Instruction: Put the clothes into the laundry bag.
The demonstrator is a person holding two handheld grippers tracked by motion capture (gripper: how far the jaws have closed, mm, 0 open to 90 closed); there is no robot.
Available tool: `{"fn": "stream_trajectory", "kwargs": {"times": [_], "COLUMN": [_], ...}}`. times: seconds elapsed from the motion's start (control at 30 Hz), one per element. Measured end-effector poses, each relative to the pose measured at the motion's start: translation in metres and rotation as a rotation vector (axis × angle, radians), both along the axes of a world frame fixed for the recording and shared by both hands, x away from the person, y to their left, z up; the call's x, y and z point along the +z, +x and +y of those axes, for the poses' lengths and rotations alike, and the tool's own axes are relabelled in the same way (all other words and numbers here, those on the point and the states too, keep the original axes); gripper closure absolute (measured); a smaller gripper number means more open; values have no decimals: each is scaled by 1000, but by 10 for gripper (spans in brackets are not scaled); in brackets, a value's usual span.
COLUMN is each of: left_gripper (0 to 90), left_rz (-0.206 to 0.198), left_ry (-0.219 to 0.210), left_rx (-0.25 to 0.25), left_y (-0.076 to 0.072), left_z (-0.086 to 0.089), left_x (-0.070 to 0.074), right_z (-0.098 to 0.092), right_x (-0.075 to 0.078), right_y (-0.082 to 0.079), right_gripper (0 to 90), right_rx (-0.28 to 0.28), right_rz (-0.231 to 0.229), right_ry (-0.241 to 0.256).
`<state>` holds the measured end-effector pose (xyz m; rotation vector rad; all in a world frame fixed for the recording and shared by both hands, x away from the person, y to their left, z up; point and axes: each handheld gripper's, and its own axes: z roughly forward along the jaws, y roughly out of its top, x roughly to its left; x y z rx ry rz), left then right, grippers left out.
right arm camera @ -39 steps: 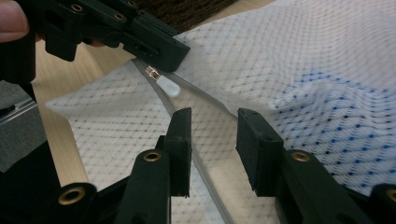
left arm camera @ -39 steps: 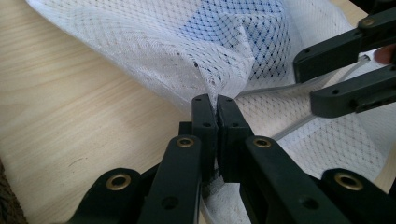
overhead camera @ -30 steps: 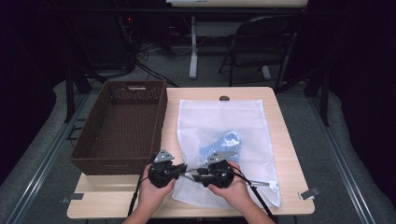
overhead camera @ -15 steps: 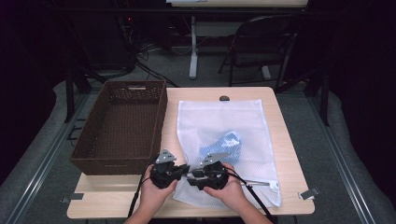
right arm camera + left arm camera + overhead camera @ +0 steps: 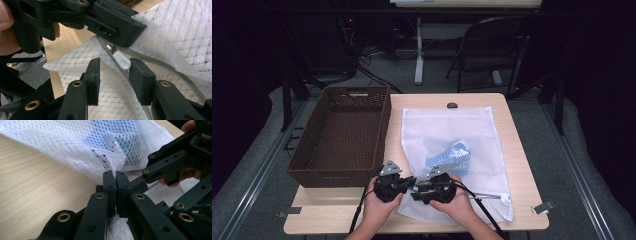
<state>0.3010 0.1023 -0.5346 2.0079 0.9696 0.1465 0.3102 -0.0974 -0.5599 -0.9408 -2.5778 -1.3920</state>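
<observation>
**Mesh bag pinched at its corner, zipper pull waiting**

On the table (image 5: 522, 165), right of the brown basket (image 5: 342, 135), lies a white mesh bag (image 5: 452, 130) with blue cloth (image 5: 451, 156) inside. It looks light, limp and likely to bunch. The left gripper (image 5: 115, 180) is clamped on the mesh near its front corner. The right gripper (image 5: 113, 72) is spread around the white zipper pull (image 5: 121, 60), the best handle.
</observation>
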Motion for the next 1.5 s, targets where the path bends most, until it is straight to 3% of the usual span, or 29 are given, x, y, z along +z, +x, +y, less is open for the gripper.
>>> {"fn": "stream_trajectory", "kwargs": {"times": [0.27, 0.5, 0.67, 1.5], "left_gripper": [885, 885, 885, 884], "left_rz": [-4, -3, 1, -1], "left_ry": [7, 6, 8, 13], "left_rx": [11, 14, 11, 9], "left_y": [0, 0, -1, -3], "left_z": [1, 0, 0, 0], "left_x": [-1, -2, -2, -4], "right_z": [-3, -4, -3, -6], "right_x": [3, 6, 5, 4], "right_y": [-2, -3, -3, -1], "right_gripper": [647, 735, 776, 860], "right_rx": [-6, -4, 0, -27], "right_rz": [0, 10, 21, 68], "right_ry": [16, 48, 42, 73]}}
